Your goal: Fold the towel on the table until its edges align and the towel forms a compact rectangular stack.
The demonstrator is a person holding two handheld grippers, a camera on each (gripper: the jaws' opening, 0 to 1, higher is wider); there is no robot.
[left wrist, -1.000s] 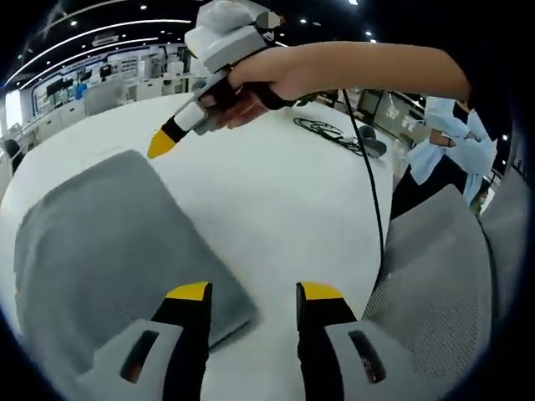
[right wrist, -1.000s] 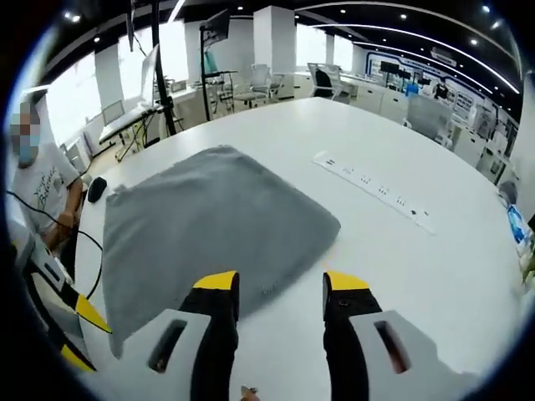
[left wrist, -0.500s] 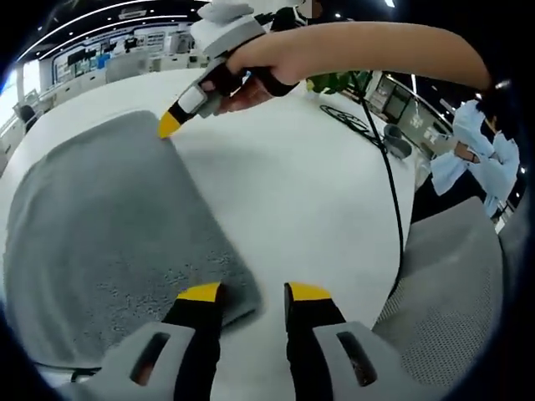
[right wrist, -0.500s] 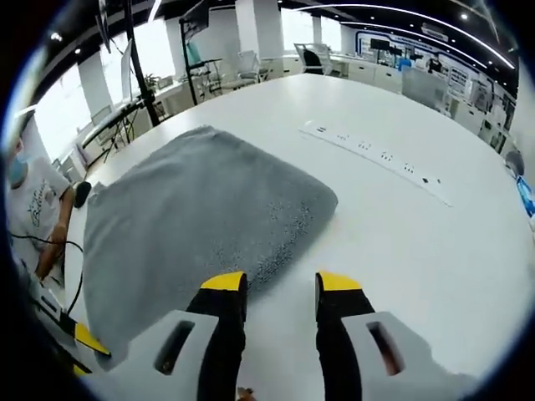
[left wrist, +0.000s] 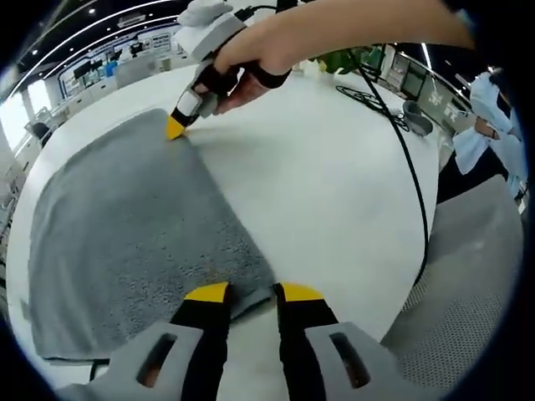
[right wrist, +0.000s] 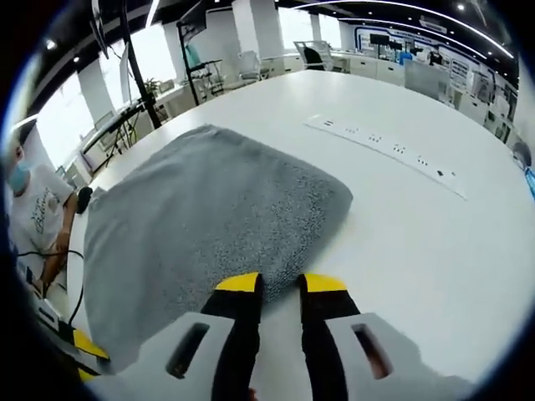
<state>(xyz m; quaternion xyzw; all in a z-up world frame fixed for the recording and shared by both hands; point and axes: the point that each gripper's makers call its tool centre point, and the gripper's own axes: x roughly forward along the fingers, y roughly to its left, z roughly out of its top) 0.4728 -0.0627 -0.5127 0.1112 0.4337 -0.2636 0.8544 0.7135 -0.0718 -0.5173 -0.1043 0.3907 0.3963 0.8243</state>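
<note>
Left tongs (left wrist: 251,292) and right tongs (right wrist: 282,283), both nearly closed, each pinch a corner of the towel (left wrist: 125,225) stretching ahead.

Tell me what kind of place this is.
Probably an open-plan office or lab: a large white table with a built-in power strip, rows of desks and office chairs behind, and strip ceiling lights.

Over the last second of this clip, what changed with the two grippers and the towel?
Both jaw gaps narrowed. The left hand-held gripper came down to the near corner of the grey towel, its jaws now closing around that edge. The right hand-held gripper did likewise at the other corner, its yellow tip touching the towel in the left gripper view. The towel stayed flat on the white table, not lifted yet.
</note>
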